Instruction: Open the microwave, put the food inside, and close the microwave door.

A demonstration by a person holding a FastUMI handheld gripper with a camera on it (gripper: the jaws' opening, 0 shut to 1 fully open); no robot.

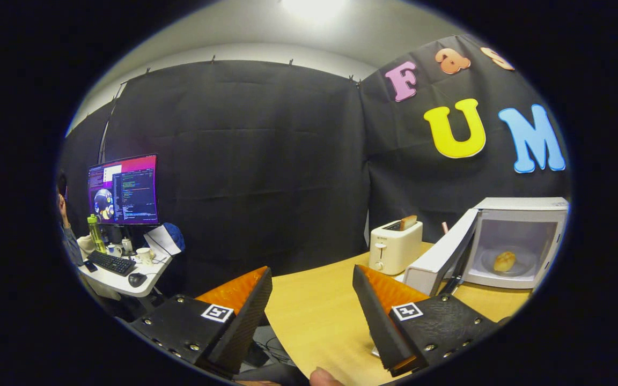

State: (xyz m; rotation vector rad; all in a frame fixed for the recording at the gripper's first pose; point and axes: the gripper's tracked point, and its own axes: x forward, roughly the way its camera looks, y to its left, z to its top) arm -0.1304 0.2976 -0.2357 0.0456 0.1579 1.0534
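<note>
A white microwave [523, 203] stands on the wooden table [319, 316], beyond and to the right of my fingers. Its door [440, 257] hangs open toward me. Inside, a pale bread roll [504, 261] lies on the round glass plate [523, 265]. My gripper [311, 284] is open, well back from the microwave, with nothing between its fingers; only bare table lies in the gap. The door's front edge is just past the right finger [379, 311].
A white toaster [395, 246] with a slice of bread in it stands left of the microwave. Off the table's left edge is a white desk [121, 279] with a monitor [123, 189], keyboard, mouse, cups and a green bottle; a person sits there.
</note>
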